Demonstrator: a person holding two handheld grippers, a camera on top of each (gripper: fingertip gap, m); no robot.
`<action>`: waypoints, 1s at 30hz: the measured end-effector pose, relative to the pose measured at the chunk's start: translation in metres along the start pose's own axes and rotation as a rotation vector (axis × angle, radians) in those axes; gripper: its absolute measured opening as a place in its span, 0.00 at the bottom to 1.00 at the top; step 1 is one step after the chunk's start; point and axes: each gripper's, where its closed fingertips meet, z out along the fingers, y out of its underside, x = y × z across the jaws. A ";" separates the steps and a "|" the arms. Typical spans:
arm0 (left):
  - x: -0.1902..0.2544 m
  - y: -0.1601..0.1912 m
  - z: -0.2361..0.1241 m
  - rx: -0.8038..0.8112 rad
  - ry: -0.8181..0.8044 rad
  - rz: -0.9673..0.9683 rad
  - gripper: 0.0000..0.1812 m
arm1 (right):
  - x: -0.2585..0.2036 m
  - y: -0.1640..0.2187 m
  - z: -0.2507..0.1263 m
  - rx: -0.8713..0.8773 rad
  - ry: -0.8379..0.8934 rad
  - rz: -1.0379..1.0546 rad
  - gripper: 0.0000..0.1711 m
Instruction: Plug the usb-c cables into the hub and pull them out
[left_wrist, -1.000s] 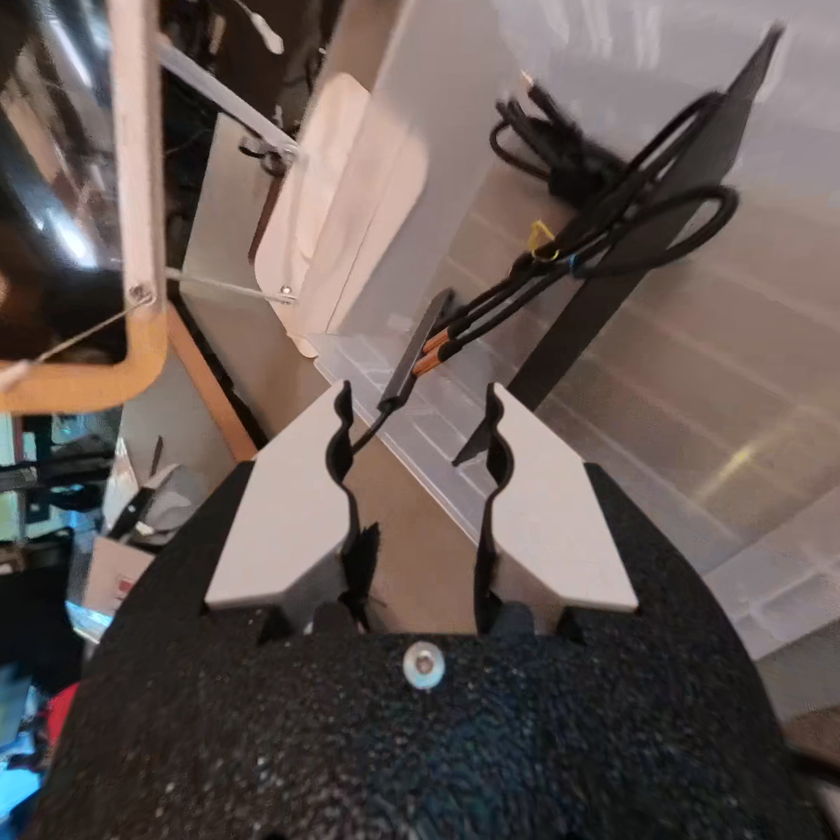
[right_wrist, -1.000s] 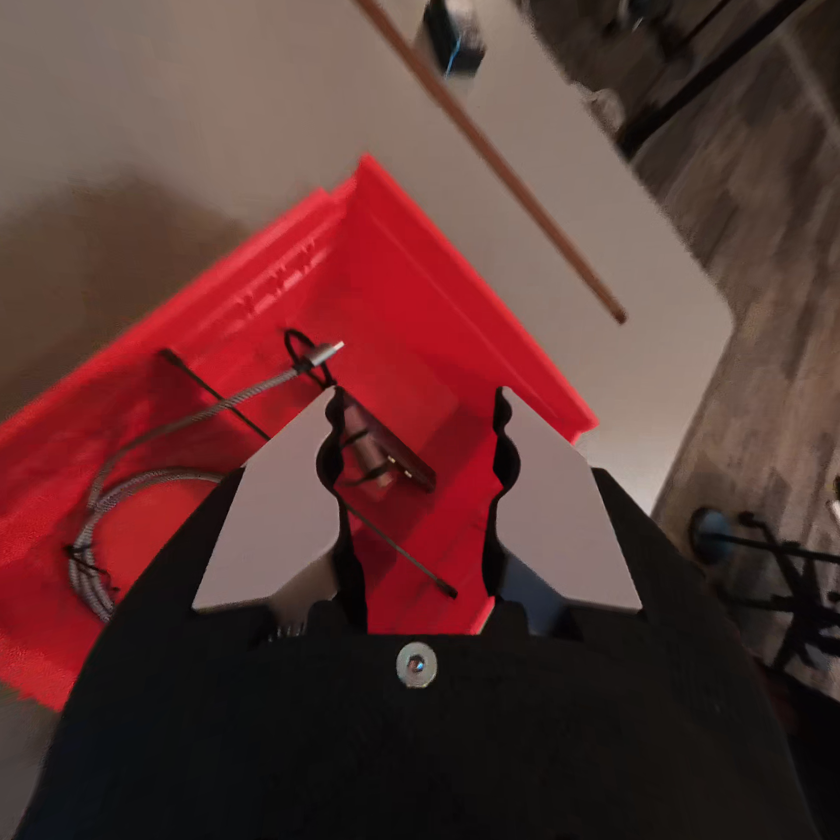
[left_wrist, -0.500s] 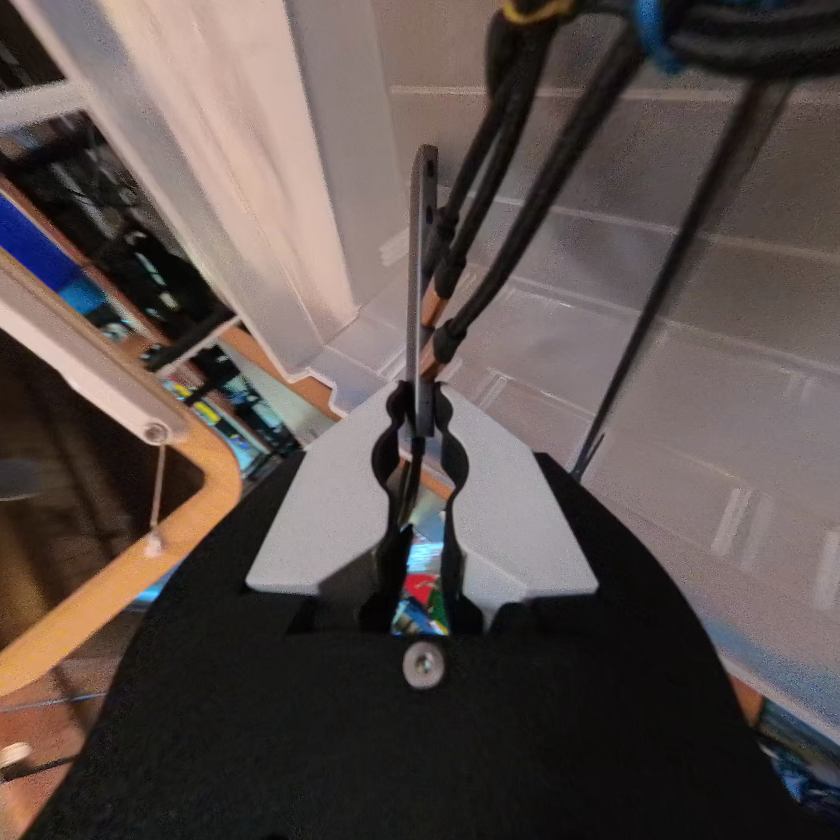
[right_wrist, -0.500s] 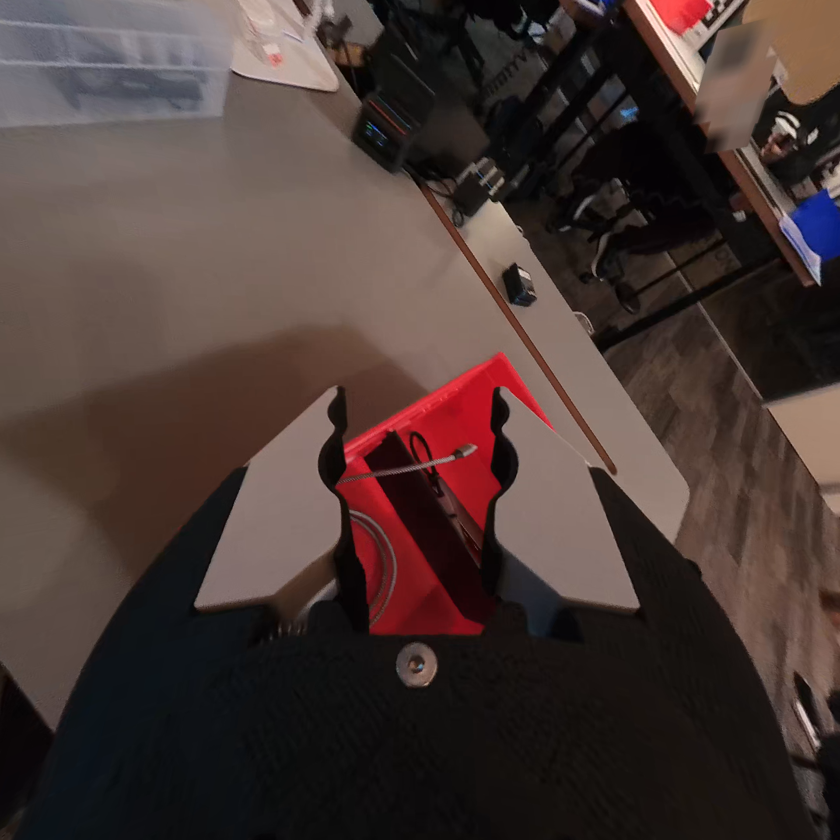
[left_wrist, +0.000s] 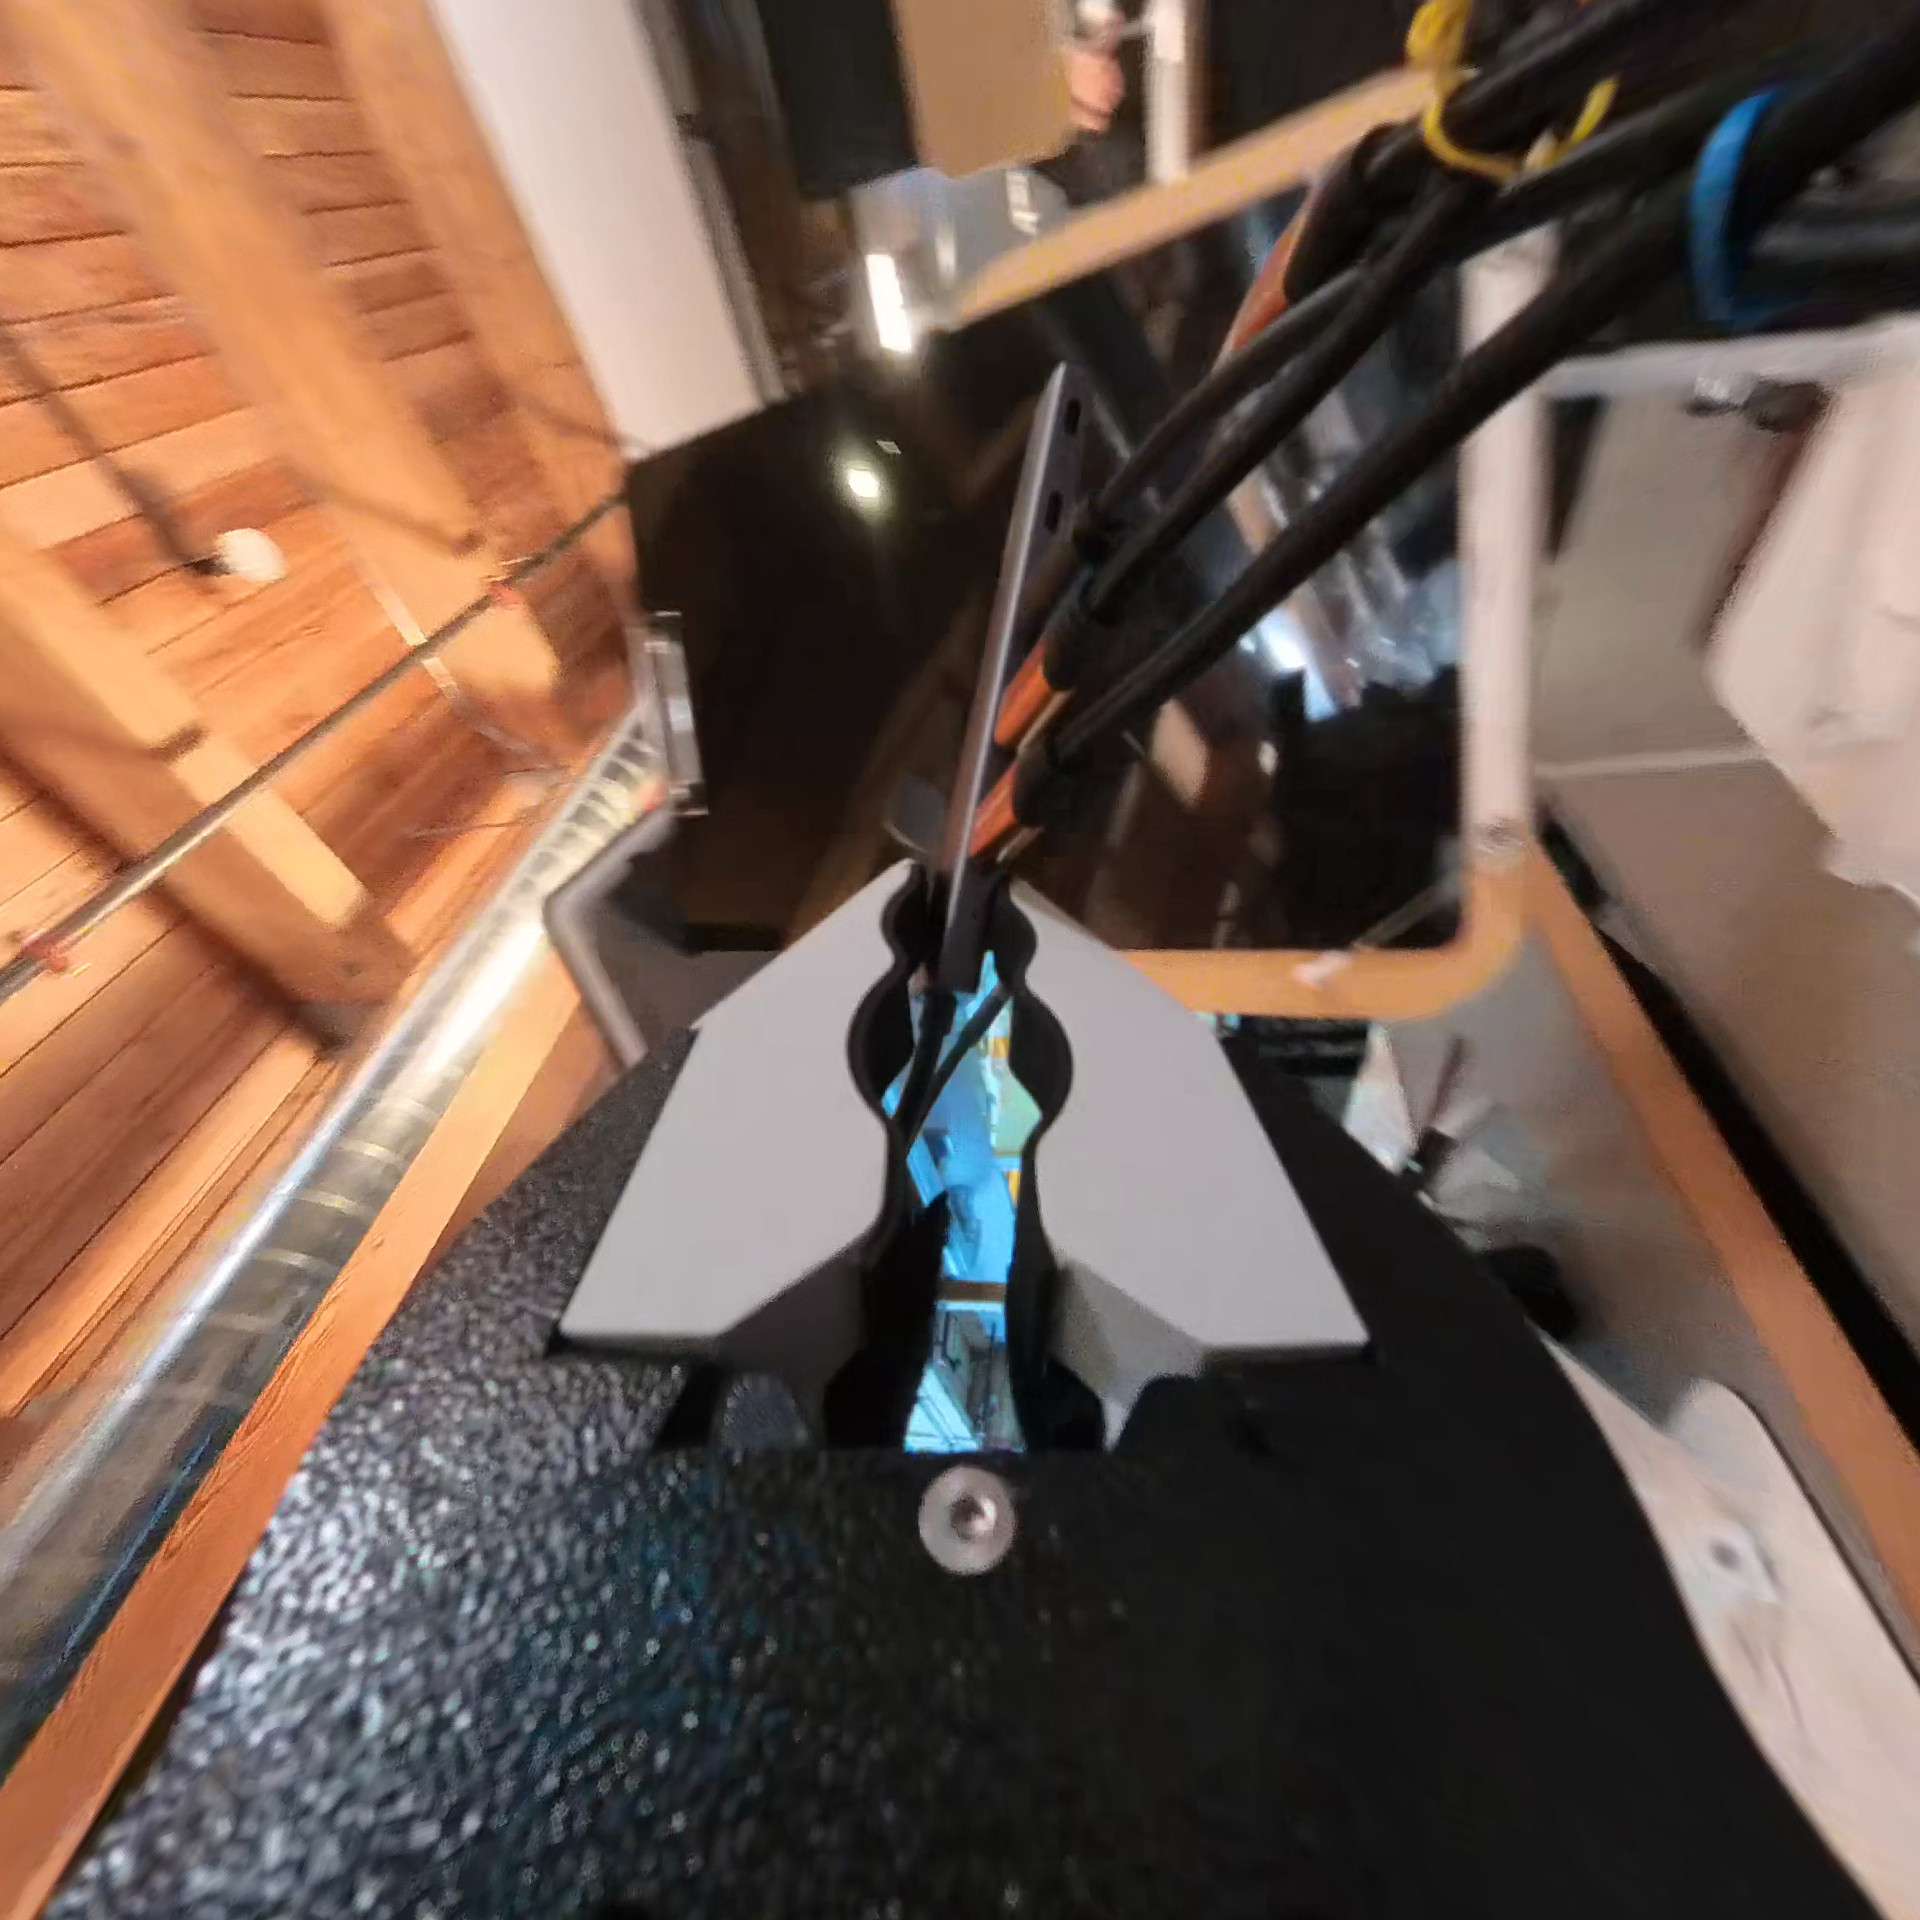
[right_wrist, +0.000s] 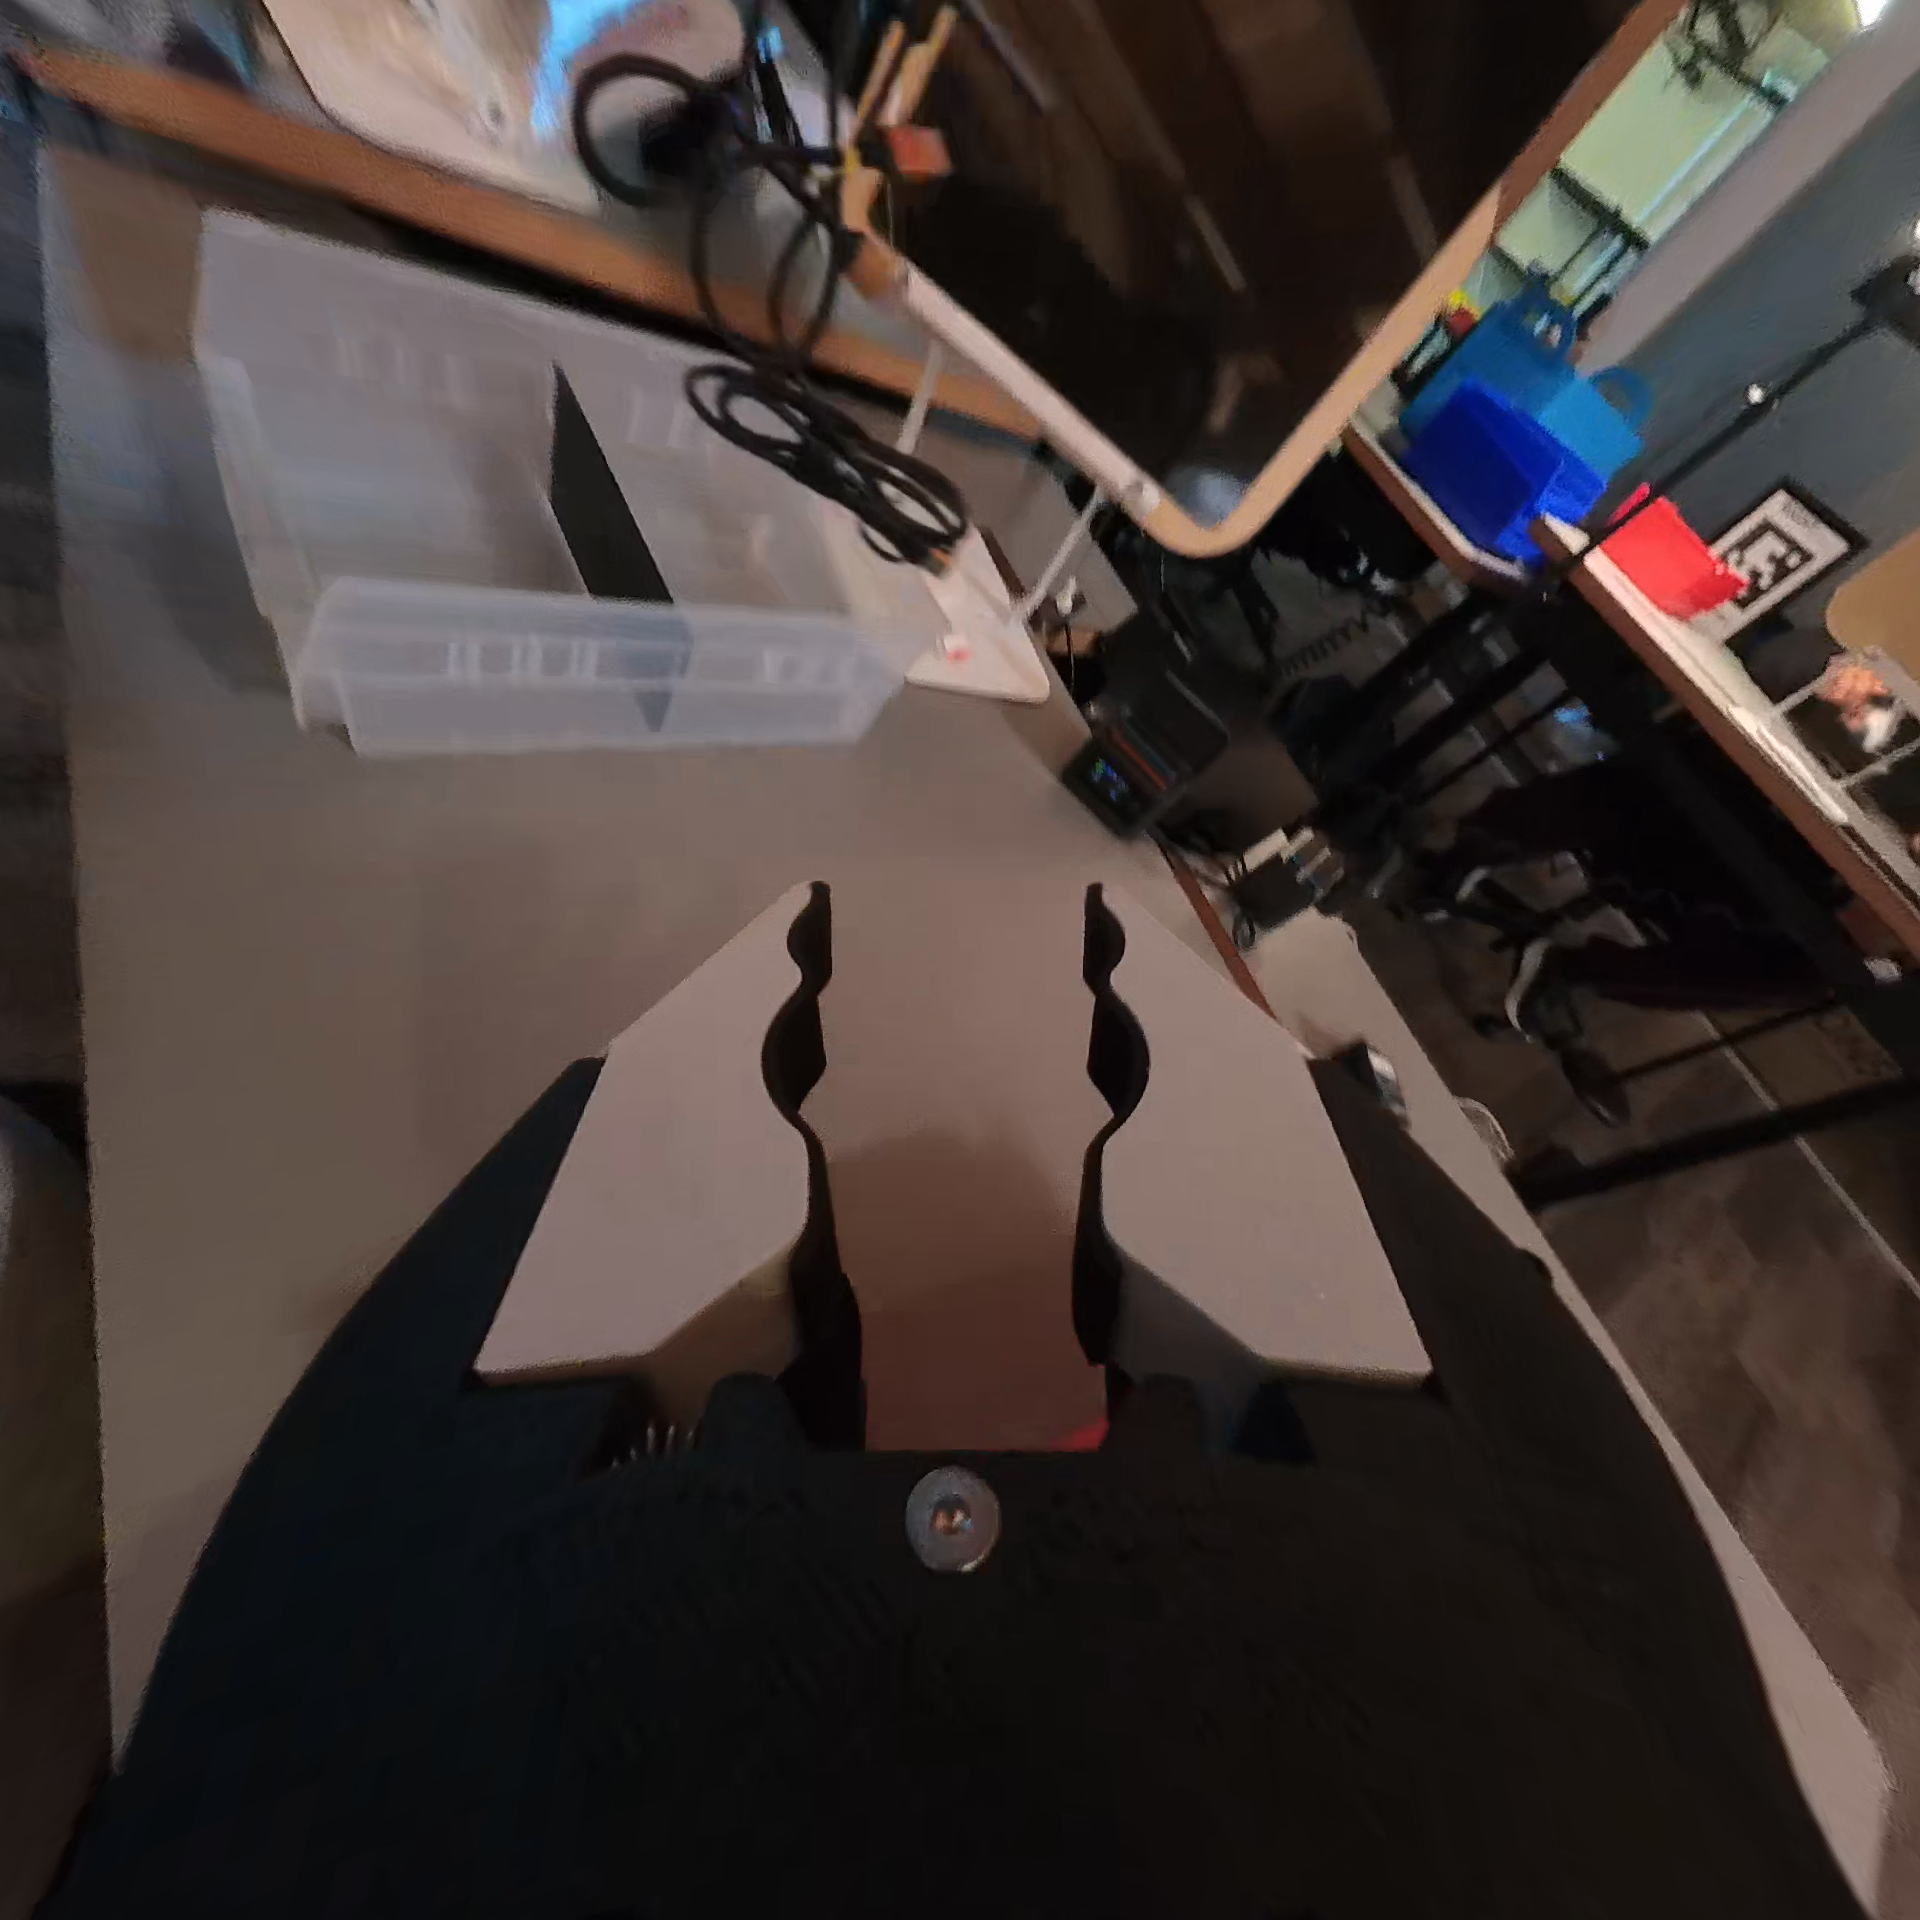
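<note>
Left wrist view, left gripper (left_wrist: 961, 914) still pinching hub (left_wrist: 1013, 665), now lifted from bin, right gripper (right_wrist: 956, 914) spread

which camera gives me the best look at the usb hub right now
The left wrist view. The left gripper is shut on the end of the thin grey hub, seen edge-on and close, with black cables plugged into its side. In the right wrist view I cannot make out the hub; only cables trail above the clear bin.
</note>
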 end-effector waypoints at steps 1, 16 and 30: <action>-0.025 -0.005 -0.003 0.010 -0.049 -0.033 0.05 | -0.001 -0.010 0.001 0.041 -0.013 0.012 0.28; -0.116 -0.167 -0.099 0.397 -0.524 0.064 0.04 | 0.073 -0.085 -0.082 0.650 0.118 0.375 0.29; -0.037 -0.245 -0.143 0.581 -0.511 0.097 0.04 | -0.017 -0.040 0.014 0.429 -0.512 0.869 0.30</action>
